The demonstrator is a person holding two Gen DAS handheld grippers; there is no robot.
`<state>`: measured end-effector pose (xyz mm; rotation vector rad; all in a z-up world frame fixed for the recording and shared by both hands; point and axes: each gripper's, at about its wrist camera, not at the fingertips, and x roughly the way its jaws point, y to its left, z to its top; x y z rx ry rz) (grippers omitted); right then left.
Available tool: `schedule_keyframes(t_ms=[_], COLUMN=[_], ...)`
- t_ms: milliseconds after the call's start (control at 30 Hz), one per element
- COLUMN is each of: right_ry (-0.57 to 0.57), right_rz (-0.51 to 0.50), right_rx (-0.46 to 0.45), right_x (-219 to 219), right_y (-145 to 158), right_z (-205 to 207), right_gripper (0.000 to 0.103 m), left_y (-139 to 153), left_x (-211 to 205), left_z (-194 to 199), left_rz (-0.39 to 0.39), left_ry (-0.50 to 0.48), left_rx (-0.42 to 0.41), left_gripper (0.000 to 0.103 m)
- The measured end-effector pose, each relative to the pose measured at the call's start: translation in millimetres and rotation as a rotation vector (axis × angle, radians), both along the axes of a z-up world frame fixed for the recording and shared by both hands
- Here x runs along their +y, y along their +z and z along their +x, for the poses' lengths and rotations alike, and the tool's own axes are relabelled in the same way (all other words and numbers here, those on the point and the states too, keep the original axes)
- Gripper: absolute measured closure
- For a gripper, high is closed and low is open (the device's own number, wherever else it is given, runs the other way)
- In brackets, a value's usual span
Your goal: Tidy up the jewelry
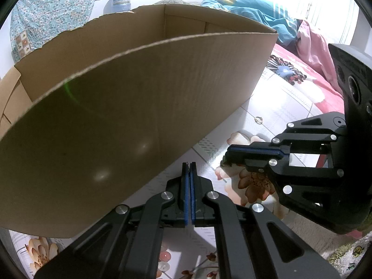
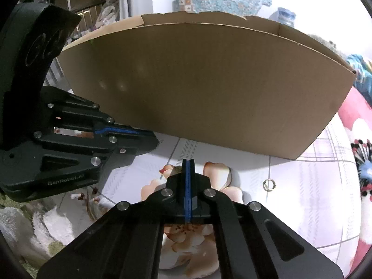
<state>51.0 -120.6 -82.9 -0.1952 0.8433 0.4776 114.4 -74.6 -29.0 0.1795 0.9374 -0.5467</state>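
Note:
A small metal ring (image 1: pixel 258 119) (image 2: pixel 269 184) lies on the floral bedsheet (image 1: pixel 274 107), just outside the near right corner of a big open cardboard box (image 1: pixel 139 93) (image 2: pixel 209 81). My left gripper (image 1: pixel 188 164) (image 2: pixel 159 141) is shut, its tip close to the box's front wall. Whether something tiny is pinched in it I cannot tell. My right gripper (image 2: pixel 188 161) (image 1: pixel 225 160) is also shut, its blue pads pressed together low over a printed flower, with nothing visible between them. The ring sits to the right of it, apart from both grippers. The box's inside is hidden.
Blue and pink bedding (image 1: pixel 267 11) is piled behind the box. A blue water jug (image 1: pixel 120 0) and a hanging patterned cloth (image 1: pixel 46 11) stand against the far wall. A fluffy rug (image 2: pixel 53 227) lies at the sheet's near edge.

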Motion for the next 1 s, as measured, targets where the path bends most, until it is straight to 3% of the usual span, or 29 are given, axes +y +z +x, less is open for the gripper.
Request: schedule_keyframes(t_ms=[633, 700, 800, 1000], right_ry=[-0.046, -0.045, -0.027, 0.010], right_rz=[0.058, 0.062, 0.041, -0.064], right_rx=[0.008, 0.012, 0.012, 0.046], right_x=[-33.3, -33.9, -25.4, -6.4], right_y=[11.0, 17.0, 19.8, 12.1], right_z=[-11.9, -8.9, -5.5, 0.8], right_gripper=[0.103, 0.100, 0.081, 0.081], left_y=[0.9, 2.0, 2.8, 2.7], left_x=[0.6, 1.2, 2.0, 5.1], left_z=[-0.1, -0.2, -0.4, 0.5], left_rz=[-0.003, -0.004, -0.007, -0.022], left_ry=[0.000, 0.000, 0.000, -0.002], left_rx=[0.000, 0.000, 0.001, 0.004], left_gripper=[0.102, 0.102, 0.102, 0.102])
